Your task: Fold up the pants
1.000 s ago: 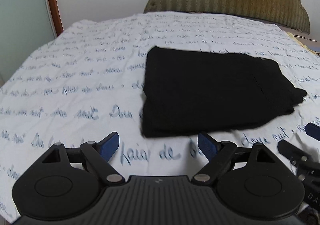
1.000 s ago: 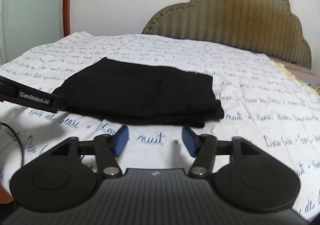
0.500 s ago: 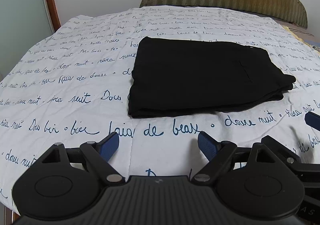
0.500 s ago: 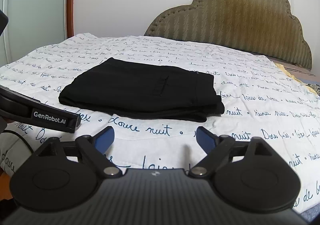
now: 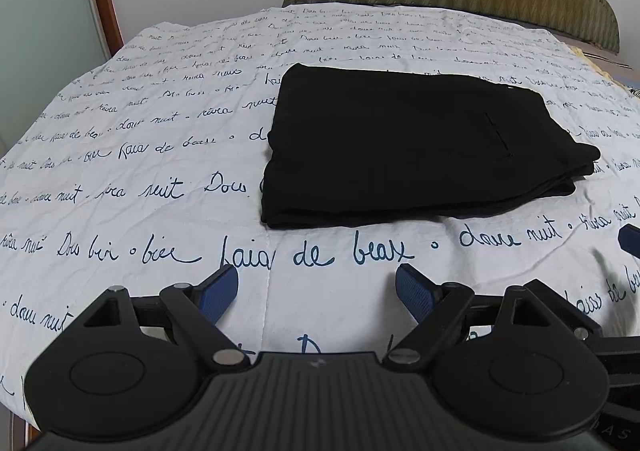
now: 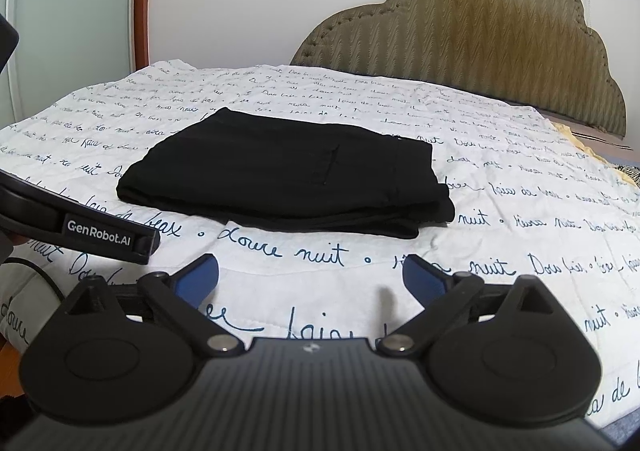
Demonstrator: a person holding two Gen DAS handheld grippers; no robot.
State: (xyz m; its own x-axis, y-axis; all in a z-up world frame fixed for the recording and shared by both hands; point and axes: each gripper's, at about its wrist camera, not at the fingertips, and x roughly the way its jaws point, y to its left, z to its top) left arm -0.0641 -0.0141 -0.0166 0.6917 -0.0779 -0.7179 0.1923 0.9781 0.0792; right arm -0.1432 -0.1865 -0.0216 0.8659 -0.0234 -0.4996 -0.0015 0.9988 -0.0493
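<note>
1. Biggest thing first: the bed (image 5: pixel 132 179), with its white sheet covered in blue script. Compared with a second ago both cameras show more sheet between the tools and the pile, so the views look pulled back a bit, though that's mostly my read of the framing.

2. The pants (image 5: pixel 404 147) sit mid-bed as a neat black rectangle, layers stacked, thicker folded edges on the right side in the left view. They haven't shifted or come undone between the earlier shots and now. Nothing touches them.

3. Right tongs (image 6: pixel 310 273): jaws have just been opening, way wider than a second ago, and there's only bare sheet between the blue pads. Released, holding nothing.

4. Left tongs (image 5: pixel 316 291): spread wide too, same as before, empty, hovering just short of the pile's near edge.

5. My take: letting go with the pile this tidy reads like the fold is basically done. Maybe a final pat-down is left, but I can't tell from here.
</note>
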